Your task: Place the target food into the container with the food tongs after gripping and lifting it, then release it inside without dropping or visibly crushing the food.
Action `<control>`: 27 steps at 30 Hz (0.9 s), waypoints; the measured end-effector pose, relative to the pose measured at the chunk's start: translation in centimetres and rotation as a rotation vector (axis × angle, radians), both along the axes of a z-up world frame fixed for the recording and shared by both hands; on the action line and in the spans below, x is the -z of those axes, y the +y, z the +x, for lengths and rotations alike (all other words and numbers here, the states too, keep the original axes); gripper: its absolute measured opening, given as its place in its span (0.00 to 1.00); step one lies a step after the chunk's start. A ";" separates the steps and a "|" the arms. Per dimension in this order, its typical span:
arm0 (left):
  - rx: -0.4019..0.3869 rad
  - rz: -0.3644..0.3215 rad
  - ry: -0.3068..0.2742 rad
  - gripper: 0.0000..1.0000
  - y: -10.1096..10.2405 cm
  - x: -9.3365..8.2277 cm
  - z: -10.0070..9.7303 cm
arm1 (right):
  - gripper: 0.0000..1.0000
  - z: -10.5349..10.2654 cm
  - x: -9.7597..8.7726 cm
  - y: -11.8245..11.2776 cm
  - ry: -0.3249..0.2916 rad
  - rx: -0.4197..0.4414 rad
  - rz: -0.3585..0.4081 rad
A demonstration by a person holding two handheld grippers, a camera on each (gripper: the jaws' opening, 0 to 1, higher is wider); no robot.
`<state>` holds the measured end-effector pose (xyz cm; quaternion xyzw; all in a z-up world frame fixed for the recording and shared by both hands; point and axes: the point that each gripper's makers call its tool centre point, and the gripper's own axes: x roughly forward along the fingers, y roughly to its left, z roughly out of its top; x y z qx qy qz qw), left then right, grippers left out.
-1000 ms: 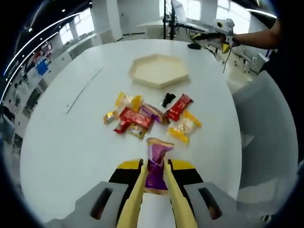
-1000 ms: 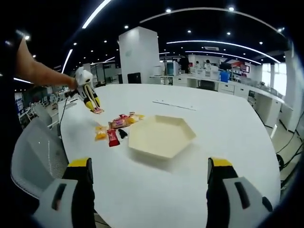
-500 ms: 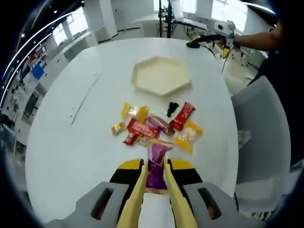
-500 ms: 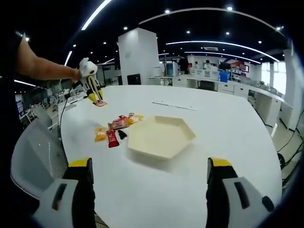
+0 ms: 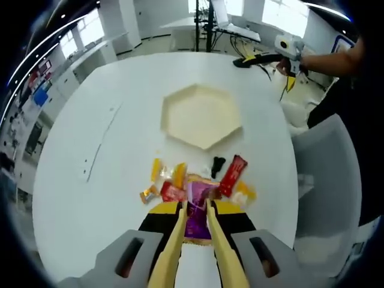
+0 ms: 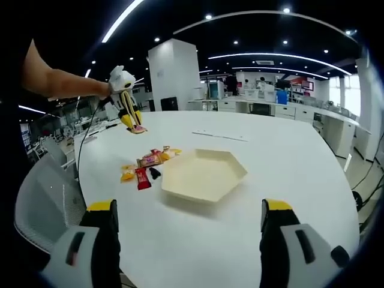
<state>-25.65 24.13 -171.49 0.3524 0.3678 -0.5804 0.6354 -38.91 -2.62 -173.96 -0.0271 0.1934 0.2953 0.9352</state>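
Observation:
My left gripper (image 5: pixel 195 205) holds yellow food tongs shut on a purple snack packet (image 5: pixel 195 217), lifted above the round white table (image 5: pixel 90 198). Just below and ahead lies a pile of wrapped snacks (image 5: pixel 201 179), red, yellow and orange. Beyond the pile sits the cream hexagonal container (image 5: pixel 201 114), with nothing in it. In the right gripper view the left gripper (image 6: pixel 125 102) hangs in the air with the packet (image 6: pixel 138 128), above and left of the snack pile (image 6: pixel 146 164) and the container (image 6: pixel 204 174). My right gripper (image 6: pixel 189 225) is open and holds nothing, near the table edge.
A grey mesh chair (image 5: pixel 329 180) stands by the table's right side, also seen as a chair (image 6: pixel 42 201) in the right gripper view. A thin strip (image 5: pixel 99 149) lies on the table to the left. A person's arm (image 5: pixel 327 57) holds the right gripper (image 5: pixel 287 45).
My left gripper has risen higher with the purple packet and moved forward over the pile toward the container. The right gripper has stayed open and almost still.

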 end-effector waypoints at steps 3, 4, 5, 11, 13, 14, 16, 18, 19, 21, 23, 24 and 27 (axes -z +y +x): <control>0.002 0.013 0.009 0.15 -1.4 0.1 0.2 | 0.98 -0.1 -0.2 -0.3 -0.006 0.008 0.009; 0.002 0.012 0.006 0.15 -1.7 0.1 0.3 | 0.98 -0.1 -0.2 -0.4 -0.006 0.008 0.009; -0.003 0.014 0.014 0.15 -2.2 0.2 0.4 | 0.98 -0.1 -0.2 -0.5 -0.007 0.009 0.012; 0.000 0.029 0.019 0.15 -4.5 0.4 1.2 | 0.98 -0.3 -0.2 -1.4 -0.011 0.017 0.010; -0.005 0.032 0.025 0.15 -5.2 0.4 1.4 | 0.98 -0.3 -0.3 -1.7 -0.012 0.025 0.018; -0.005 0.036 0.029 0.15 -5.8 0.5 1.4 | 0.98 -0.3 -0.2 -1.7 -0.011 0.027 0.016; -0.002 0.046 0.033 0.15 -6.7 0.6 1.4 | 0.98 -0.4 -0.1 -1.8 -0.013 0.030 0.017; 0.003 0.052 0.034 0.15 -7.8 0.8 1.6 | 0.98 -0.5 -0.1 -1.9 -0.012 0.032 0.018; 0.004 0.051 0.037 0.15 -8.0 0.8 1.6 | 0.98 -0.5 0.0 -1.9 -0.013 0.034 0.019; 0.004 0.050 0.048 0.15 -9.2 1.2 2.0 | 0.98 -0.7 0.0 -2.0 -0.012 0.038 0.022; 0.012 0.056 0.047 0.15 -10.2 1.3 2.1 | 0.98 -0.8 0.0 -2.0 -0.012 0.038 0.023; 0.015 0.056 0.049 0.15 -11.3 1.3 2.2 | 0.98 -1.0 0.1 -2.0 -0.010 0.037 0.022; 0.015 0.062 0.057 0.15 -13.0 1.4 2.6 | 0.98 -1.4 0.0 -2.2 -0.007 0.037 0.019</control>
